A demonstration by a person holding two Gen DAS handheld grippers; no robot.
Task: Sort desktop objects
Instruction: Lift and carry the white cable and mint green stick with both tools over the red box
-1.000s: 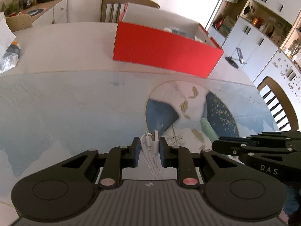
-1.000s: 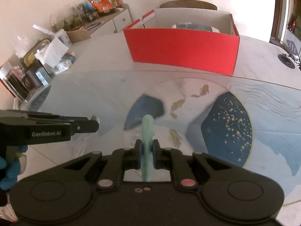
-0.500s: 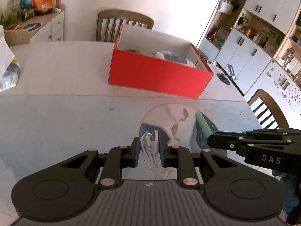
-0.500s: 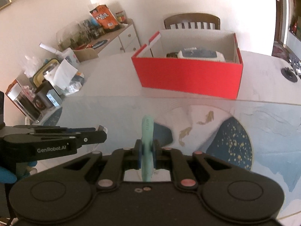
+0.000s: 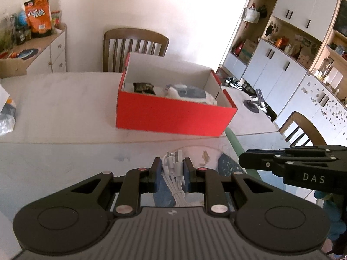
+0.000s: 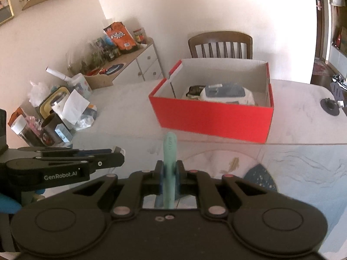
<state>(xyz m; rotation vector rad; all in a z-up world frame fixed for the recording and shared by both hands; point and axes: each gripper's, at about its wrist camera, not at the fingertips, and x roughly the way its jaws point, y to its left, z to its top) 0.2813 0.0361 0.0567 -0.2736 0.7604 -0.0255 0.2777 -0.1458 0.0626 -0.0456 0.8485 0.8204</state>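
Note:
My left gripper [image 5: 172,166] is shut on a bundle of white cables [image 5: 174,173], held in the air above the patterned mat. My right gripper [image 6: 169,169] is shut on a pale green stick-shaped object [image 6: 169,151] that points forward and up. Ahead of both stands an open red box [image 5: 173,117] [image 6: 213,117] on the table, with a dark packet [image 5: 143,86] and a white and blue item [image 6: 225,93] inside. In the left wrist view, the right gripper [image 5: 245,160] shows from the side with the green object [image 5: 235,145]. The right wrist view shows the left gripper [image 6: 118,153] at left.
A wooden chair [image 5: 135,43] stands behind the box, another chair [image 5: 303,130] at the right. Jars, papers and bags [image 6: 58,112] crowd the table's left end. A cabinet with snack bags [image 6: 121,60] lines the wall. A small black disc [image 6: 330,106] lies at the far right.
Both grippers have risen with their loads still held. The box now sits lower in both views and its inside has come into sight.

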